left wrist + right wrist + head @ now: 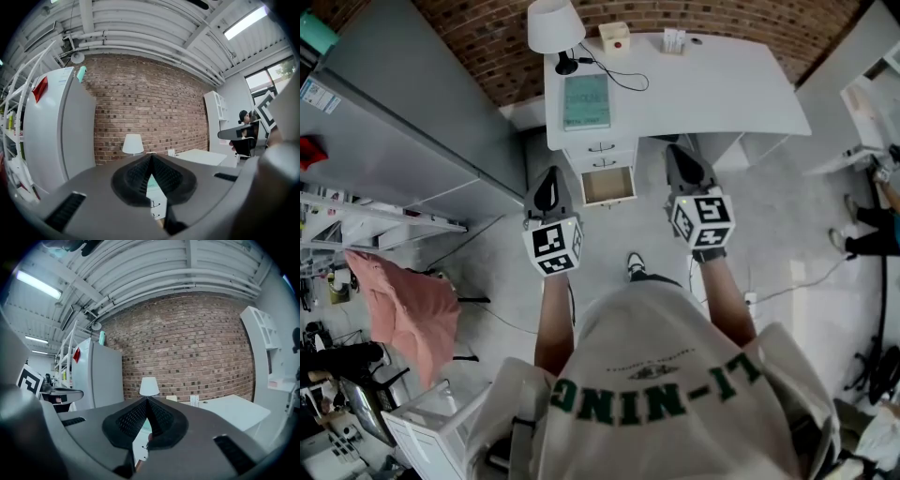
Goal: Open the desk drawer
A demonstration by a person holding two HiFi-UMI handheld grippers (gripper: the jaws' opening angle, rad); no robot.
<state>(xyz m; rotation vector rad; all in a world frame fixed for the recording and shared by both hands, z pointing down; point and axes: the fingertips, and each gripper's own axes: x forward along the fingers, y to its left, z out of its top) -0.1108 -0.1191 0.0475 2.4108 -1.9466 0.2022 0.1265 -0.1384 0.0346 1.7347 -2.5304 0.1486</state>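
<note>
A white desk [712,89] stands against the brick wall. Its drawer stack sits under the left end, and the lowest drawer [607,185] is pulled out, showing a bare wooden inside. Two shut drawer fronts [601,153] with dark handles are above it. My left gripper [548,194] hangs just left of the open drawer, apart from it, jaws shut and holding nothing. My right gripper [684,167] is to the drawer's right, in front of the desk's knee space, also shut and holding nothing. In the left gripper view the drawer fronts [155,202] show below the closed pads [151,159].
On the desk are a white lamp [555,25], a teal notebook [586,100], a small box [615,36] and a black cable. A grey refrigerator [412,112] stands left, a pink cloth [403,309] lies lower left, and white shelving [872,103] is at right.
</note>
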